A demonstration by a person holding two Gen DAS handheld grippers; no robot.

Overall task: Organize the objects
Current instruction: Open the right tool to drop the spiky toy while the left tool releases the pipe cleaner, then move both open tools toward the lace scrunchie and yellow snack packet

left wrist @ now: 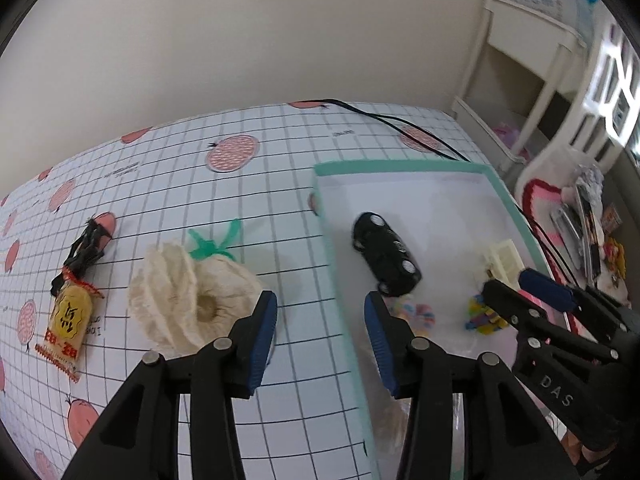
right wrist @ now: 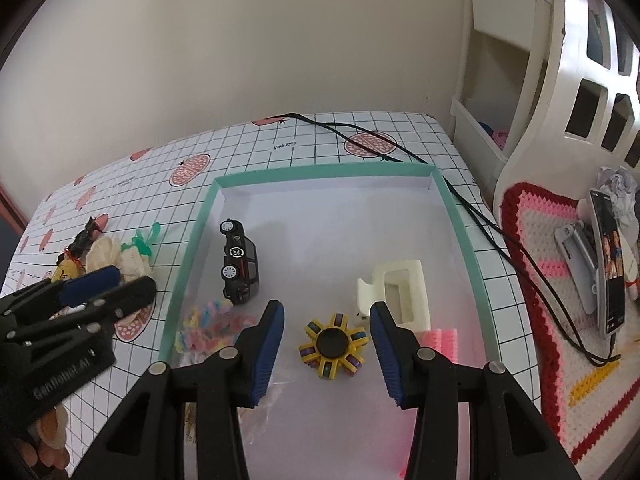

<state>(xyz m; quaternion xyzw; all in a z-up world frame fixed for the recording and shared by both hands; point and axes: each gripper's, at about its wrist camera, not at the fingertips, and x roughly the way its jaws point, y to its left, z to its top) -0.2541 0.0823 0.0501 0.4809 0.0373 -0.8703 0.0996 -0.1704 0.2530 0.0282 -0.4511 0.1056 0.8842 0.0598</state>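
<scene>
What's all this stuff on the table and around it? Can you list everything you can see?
Shallow white tray with teal rim: one, on the table's right part.
Black toy car: one, in the tray, on its side.
Yellow fidget spinner with black hub: one, in the tray.
Cream plastic hair claw: one, in the tray.
Pastel coiled hair tie: one, tray's left edge.
Pink comb-like piece: one, in the tray.
Cream loofah with green string: one, on the tablecloth left of the tray.
Yellow charm with black tassel: one, far left.
Black cable: across the table.
Phone on stand: one, on the crocheted mat.
Left gripper: black, blue fingers, open.
Right gripper: same, open.
</scene>
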